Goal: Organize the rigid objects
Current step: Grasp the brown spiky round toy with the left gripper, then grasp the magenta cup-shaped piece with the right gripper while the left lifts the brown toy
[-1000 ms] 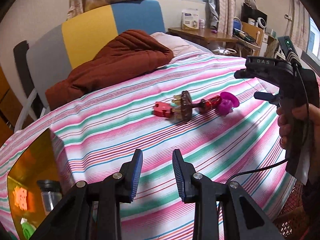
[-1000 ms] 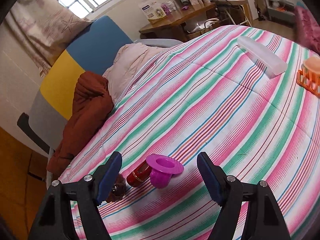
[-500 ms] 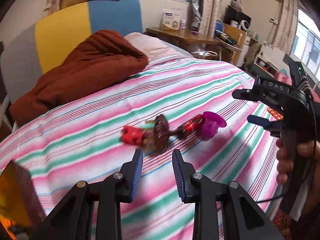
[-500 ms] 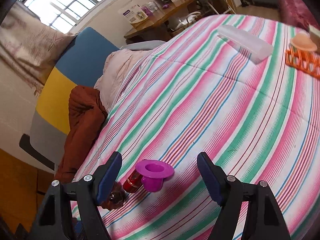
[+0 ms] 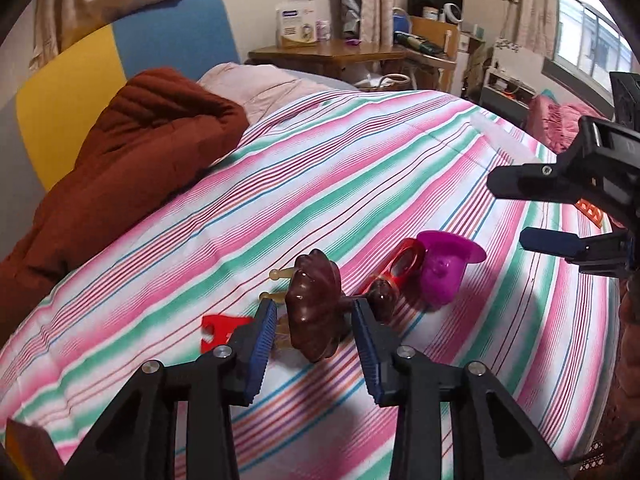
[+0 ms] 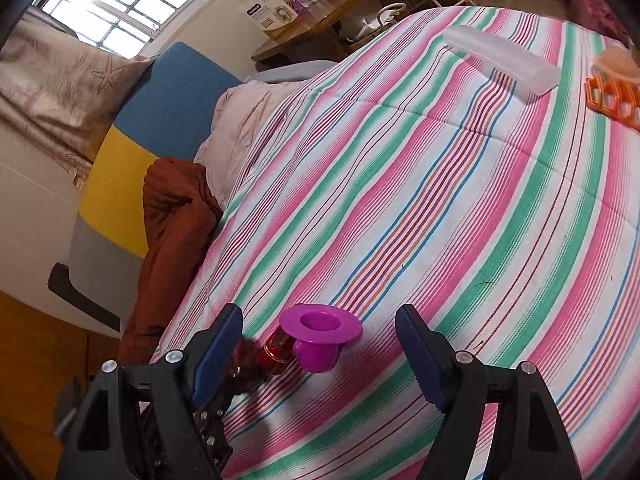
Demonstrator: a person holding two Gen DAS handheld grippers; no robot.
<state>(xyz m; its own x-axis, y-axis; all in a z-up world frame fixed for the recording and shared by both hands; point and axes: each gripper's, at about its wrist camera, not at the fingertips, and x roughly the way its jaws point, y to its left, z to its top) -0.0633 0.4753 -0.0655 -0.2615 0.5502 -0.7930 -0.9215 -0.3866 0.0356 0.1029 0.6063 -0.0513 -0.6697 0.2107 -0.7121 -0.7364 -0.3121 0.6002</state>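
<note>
— So, what is changing on your left side?

— I am bringing my left gripper [image 5: 314, 344] in close; its fingers have just been opening and are now standing on either side of the brown scalloped toy [image 5: 316, 304] on the striped bed [image 5: 360, 184], apparently not yet pressing on it.

— And the right?

— My right gripper [image 6: 320, 356] is hovering with fingers spread wide around the purple cup [image 6: 318, 338], gripping nothing. The red ring [image 5: 406, 264] is lying beside it. I judge both pickups are about to begin.
</note>
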